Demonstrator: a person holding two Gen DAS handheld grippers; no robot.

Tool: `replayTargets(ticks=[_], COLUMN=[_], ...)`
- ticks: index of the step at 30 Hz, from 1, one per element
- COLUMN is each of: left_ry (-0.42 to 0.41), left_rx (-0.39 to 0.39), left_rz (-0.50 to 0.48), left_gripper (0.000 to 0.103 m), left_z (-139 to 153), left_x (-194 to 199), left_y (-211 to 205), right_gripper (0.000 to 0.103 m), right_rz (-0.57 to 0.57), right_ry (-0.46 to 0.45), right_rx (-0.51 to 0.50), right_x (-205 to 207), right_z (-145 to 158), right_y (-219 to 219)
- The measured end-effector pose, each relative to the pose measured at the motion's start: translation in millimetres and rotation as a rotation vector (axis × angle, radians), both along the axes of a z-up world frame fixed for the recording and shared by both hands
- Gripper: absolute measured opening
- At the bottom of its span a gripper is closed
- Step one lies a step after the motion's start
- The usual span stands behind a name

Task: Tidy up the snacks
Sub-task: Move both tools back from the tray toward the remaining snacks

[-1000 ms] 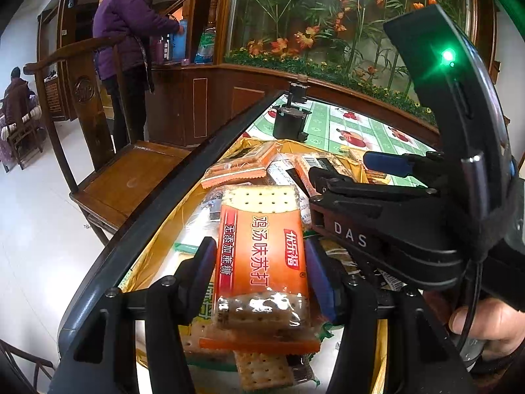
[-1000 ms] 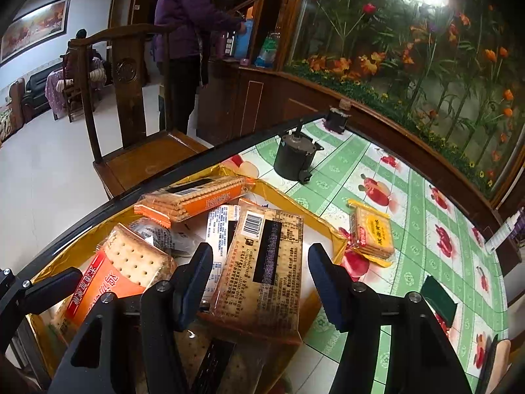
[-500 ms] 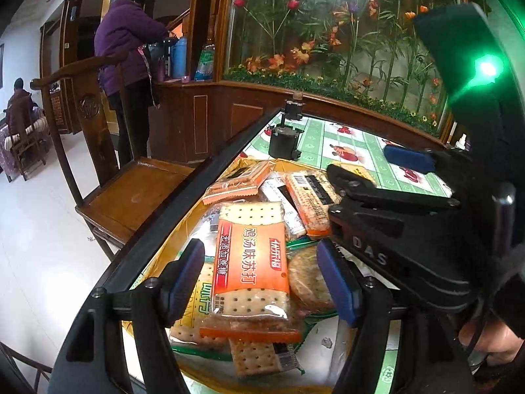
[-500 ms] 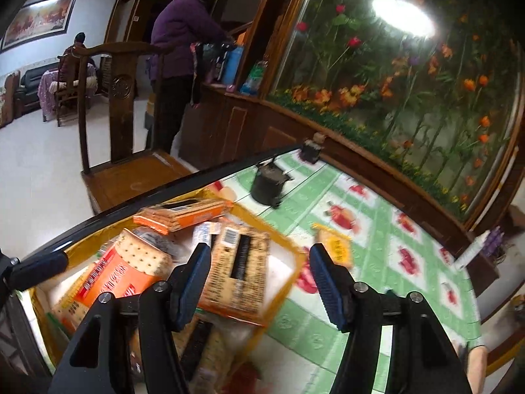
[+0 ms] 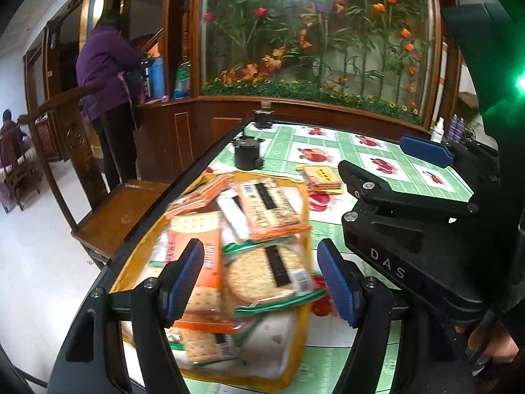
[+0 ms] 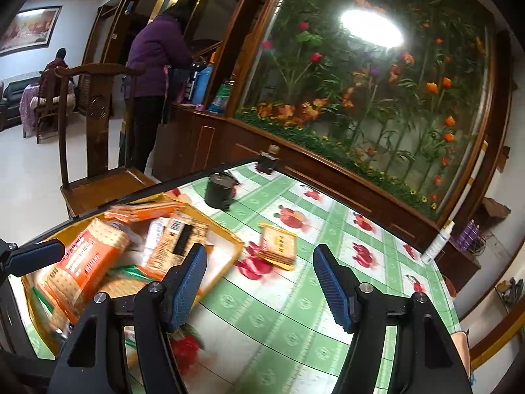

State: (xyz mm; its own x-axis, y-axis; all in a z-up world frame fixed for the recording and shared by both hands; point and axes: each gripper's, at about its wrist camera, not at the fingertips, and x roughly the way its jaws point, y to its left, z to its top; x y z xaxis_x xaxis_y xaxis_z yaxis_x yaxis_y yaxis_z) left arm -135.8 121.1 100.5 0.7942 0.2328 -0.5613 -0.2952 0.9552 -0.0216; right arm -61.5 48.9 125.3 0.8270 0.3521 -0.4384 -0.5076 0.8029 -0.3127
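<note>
Blue ribbed pads line both claws I am operating. My left claw hangs above the yellow tray with its jaws spread wide and nothing between them; it points forward and down over the tray's near half. Below its gap lies a round cracker pack in clear wrap with green edging. Under its left finger sits an orange cracker pack, partly hidden. Ahead of this claw, a pack with a black label and barcode lies face down against the tray's far right wall.

My right claw is likewise spread wide and holds nothing. It is tilted, aimed over the green checked cloth of the tabletop, with the tray's right edge passing under its left finger. In the left wrist view this claw's black body fills the right side, its fingers reaching across the tabletop.

Ahead of the right claw's gap, a single yellow snack pack lies flat on the cloth, outside the tray and just beside its far right corner. Beyond it stands a small black pot. A white spray bottle stands to the far right, at the tabletop's edge. Most packs are motion-blurred.
</note>
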Motion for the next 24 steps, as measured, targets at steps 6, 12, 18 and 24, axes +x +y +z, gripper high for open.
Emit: replayTargets(ticks=[6,12,18,24], left_ry=[0.016,0.048,0.077,0.116], left_rx=[0.058,0.117,0.169,0.186], left_rz=[-0.042,-0.092,-0.144,-0.180], left_gripper=[0.071,0.071,0.071,0.071], left_z=[2,-3,-12,-28], left_x=[11,27,41,57], left_y=[-37,-73,-103,-123], right_gripper=[0.074,0.075,0.075,0.075], right_rz=[-0.045,-0.111,-0.181,-0.216], right_ry=[0.017,0.100,0.212,0.366], right_rx=[0.034,0.091,0.170,0.257], right_x=[10,43,86,118], right_z=[-3,-10,-31,-51], right_y=[-38,-84,-125,-155])
